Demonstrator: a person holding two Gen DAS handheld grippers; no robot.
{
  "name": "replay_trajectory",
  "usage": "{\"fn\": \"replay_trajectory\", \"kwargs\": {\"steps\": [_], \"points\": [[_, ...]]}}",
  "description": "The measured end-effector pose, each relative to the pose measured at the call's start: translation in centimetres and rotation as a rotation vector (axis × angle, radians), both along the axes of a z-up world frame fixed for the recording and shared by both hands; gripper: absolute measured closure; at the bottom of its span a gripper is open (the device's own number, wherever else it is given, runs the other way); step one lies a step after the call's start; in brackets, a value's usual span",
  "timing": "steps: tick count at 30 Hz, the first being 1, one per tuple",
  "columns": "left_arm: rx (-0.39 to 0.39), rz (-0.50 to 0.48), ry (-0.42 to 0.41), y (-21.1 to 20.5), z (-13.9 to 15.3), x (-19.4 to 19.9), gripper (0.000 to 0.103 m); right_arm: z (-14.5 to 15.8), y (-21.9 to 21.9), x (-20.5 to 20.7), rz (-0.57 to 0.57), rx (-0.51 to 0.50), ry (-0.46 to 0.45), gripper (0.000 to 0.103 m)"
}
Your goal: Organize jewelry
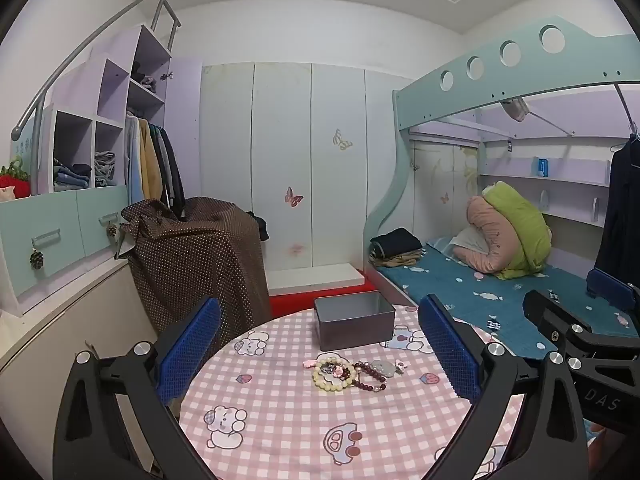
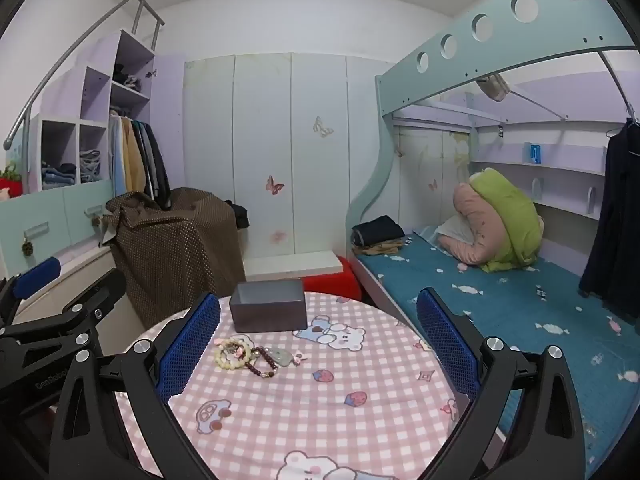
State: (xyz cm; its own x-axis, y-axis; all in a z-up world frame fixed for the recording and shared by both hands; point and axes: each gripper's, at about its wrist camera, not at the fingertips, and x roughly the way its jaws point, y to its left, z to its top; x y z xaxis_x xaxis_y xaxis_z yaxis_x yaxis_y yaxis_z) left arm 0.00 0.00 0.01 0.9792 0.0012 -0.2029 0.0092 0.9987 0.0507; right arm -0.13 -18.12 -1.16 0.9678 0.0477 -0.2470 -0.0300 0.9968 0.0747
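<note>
A small heap of jewelry (image 1: 352,371) lies on the round table with the pink checked cloth (image 1: 280,420): a cream bead bracelet (image 1: 334,374), a dark red bead bracelet (image 1: 372,376), a pale pendant and pink pieces. An open grey box (image 1: 354,320) stands just behind it. My left gripper (image 1: 320,356) is open and empty, above the table in front of the heap. In the right wrist view the jewelry (image 2: 252,356) and the box (image 2: 268,310) lie left of centre. My right gripper (image 2: 318,346) is open and empty, right of the heap.
A chair draped with brown dotted cloth (image 1: 196,256) stands behind the table at left. A bunk bed with a blue sheet (image 1: 500,296) is at right. Wardrobe doors (image 1: 308,168) and a red stool (image 2: 332,280) are behind.
</note>
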Motion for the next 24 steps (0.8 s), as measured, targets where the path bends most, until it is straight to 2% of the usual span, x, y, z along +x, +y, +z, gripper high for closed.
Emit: {"fn": "replay_trajectory", "kwargs": {"steps": [24], "points": [[-0.005, -0.003, 0.005, 0.0, -0.41, -0.13, 0.007, -0.03, -0.28, -0.26, 0.0, -0.004, -0.003, 0.007]]}}
